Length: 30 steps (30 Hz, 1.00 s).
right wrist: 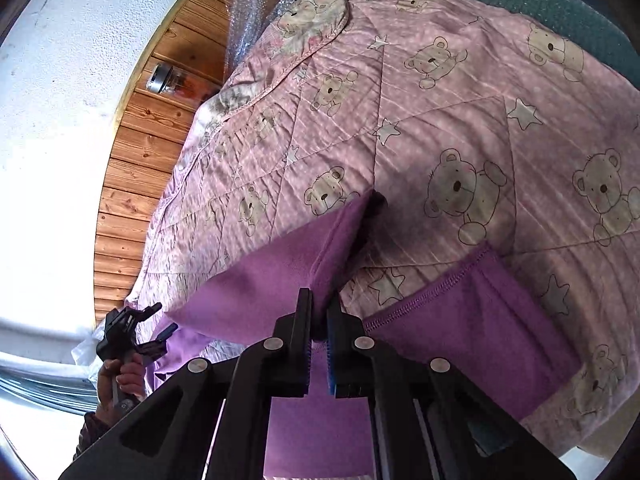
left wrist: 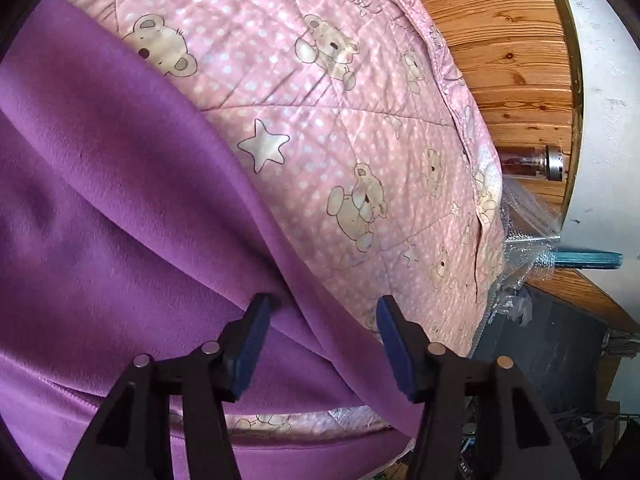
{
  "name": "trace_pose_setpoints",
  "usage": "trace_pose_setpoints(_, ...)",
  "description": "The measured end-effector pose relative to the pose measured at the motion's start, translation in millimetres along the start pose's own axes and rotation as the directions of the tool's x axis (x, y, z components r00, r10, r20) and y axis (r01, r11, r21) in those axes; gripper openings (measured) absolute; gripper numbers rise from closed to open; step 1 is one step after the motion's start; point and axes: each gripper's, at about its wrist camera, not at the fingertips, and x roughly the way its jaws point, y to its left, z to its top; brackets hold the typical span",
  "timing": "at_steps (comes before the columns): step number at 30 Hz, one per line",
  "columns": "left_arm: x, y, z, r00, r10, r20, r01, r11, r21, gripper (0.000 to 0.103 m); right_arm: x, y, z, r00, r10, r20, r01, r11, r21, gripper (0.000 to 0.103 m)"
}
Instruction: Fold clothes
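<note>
A purple fleece garment (right wrist: 460,312) is spread on the teddy-bear quilt (right wrist: 440,120), barely folded. One fold is pinched by the right gripper (right wrist: 319,328); the left gripper (left wrist: 320,316) is held open above it.

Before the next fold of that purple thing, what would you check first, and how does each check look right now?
1. Right gripper pinches the purple fleece garment: ok.
2. Left gripper holds cloth: not ok, fingers open.
3. Purple fabric lies between the left fingers: ok.
4. Bear-print quilt underneath lies flat: ok.
5. Stitched hem visible for lining up: ok.
6. Whole garment's outline: cannot tell.
</note>
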Motion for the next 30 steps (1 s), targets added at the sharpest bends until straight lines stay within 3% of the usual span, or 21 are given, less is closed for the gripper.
trace_pose_setpoints(2, 7, -3, 5, 1.000, 0.017, -0.005, -0.017, 0.999, 0.032, 0.057, -1, -1, 1, 1.000, -0.002, -0.002, 0.002, 1.000, -0.001, 0.004)
trace_pose_setpoints(3, 10, -6, 6, 0.999, 0.032, -0.004, -0.031, 0.998, 0.058, 0.048, 1, -2, 4, 1.000, -0.003, -0.004, 0.003, 1.000, -0.002, 0.004)
trace_pose_setpoints(4, 11, -9, 6, 0.998, 0.058, -0.006, -0.057, 0.995, 0.085, 0.009, 2, -2, 10, 1.000, -0.002, -0.005, 0.002, 1.000, -0.004, 0.004)
trace_pose_setpoints(5, 10, -10, 5, 0.998, 0.065, -0.009, -0.064, 0.993, 0.100, 0.002, 1, 0, 19, 1.000, 0.005, 0.001, -0.005, 1.000, -0.006, 0.004)
trace_pose_setpoints(8, -25, -17, -12, 0.999, -0.006, 0.041, 0.000, 0.991, 0.135, 0.001, -22, 15, 41, 0.998, 0.052, 0.035, -0.050, 0.997, -0.052, 0.004)
trace_pose_setpoints(11, -71, -22, -66, 0.998, -0.047, 0.049, 0.035, 0.977, 0.211, 0.001, -56, 19, 31, 0.998, 0.045, 0.032, -0.040, 0.989, -0.145, 0.004)
trace_pose_setpoints(13, -86, -15, -118, 0.999, -0.014, 0.033, 0.004, 0.962, 0.273, 0.001, -72, 11, 18, 1.000, 0.015, 0.015, -0.012, 0.982, -0.190, 0.004)
trace_pose_setpoints(15, -79, 4, -164, 0.999, 0.039, 0.002, -0.038, 0.950, 0.309, 0.001, -67, -24, -5, 0.997, -0.067, -0.038, 0.060, 0.983, -0.173, 0.004)
trace_pose_setpoints(18, -43, 48, -202, 0.994, 0.094, -0.048, -0.080, 0.968, 0.237, 0.002, -40, -80, -25, 0.979, -0.159, -0.123, 0.147, 0.984, -0.102, 0.004)
trace_pose_setpoints(20, -25, 62, -212, 0.991, 0.124, -0.042, -0.113, 0.970, 0.214, 0.001, -28, -93, -27, 0.974, -0.167, -0.151, 0.156, 0.984, -0.084, 0.004)
trace_pose_setpoints(22, -22, 62, -215, 0.992, 0.123, -0.016, -0.116, 0.970, 0.215, 0.001, -28, -80, -16, 0.979, -0.153, -0.132, 0.137, 0.983, -0.122, 0.004)
trace_pose_setpoints(25, -42, 37, -216, 0.996, 0.077, 0.048, -0.087, 0.960, 0.264, 0.002, -58, -41, 5, 0.993, -0.114, -0.038, 0.102, 0.967, -0.235, 0.004)
trace_pose_setpoints(27, -60, 18, -221, 0.996, 0.038, 0.084, -0.063, 0.949, 0.308, 0.001, -82, -25, 8, 0.993, -0.119, 0.021, 0.119, 0.943, -0.310, 0.004)
trace_pose_setpoints(30, -66, 8, -233, 0.996, 0.035, 0.086, -0.064, 0.931, 0.358, 0.001, -82, -46, -5, 0.987, -0.160, 0.003, 0.153, 0.938, -0.312, 0.004)
